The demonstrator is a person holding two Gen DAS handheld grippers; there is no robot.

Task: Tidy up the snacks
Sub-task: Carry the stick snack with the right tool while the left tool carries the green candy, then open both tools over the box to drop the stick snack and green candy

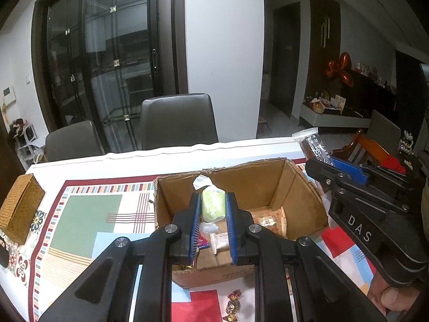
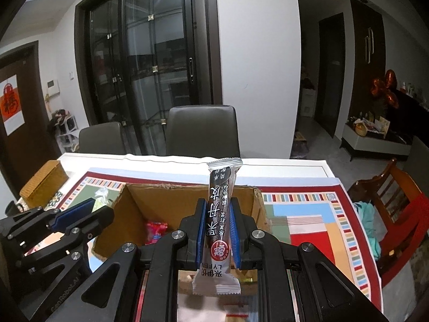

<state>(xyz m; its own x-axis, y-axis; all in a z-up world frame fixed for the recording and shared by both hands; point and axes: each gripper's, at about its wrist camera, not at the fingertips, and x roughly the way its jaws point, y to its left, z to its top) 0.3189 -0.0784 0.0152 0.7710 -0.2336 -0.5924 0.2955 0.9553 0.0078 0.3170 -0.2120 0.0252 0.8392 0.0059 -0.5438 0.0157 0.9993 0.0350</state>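
Both loads looked ready to drop: the left gripper pinched a pale-green snack and the right gripper clamped a dark snack stick, each above the cardboard box, so loosening came next.

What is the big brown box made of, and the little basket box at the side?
The box looks like plain matte cardboard: its top edges are torn and ragged. The basket box looks like woven straw or rattan, going by its fine weave, though it may be an imitation.
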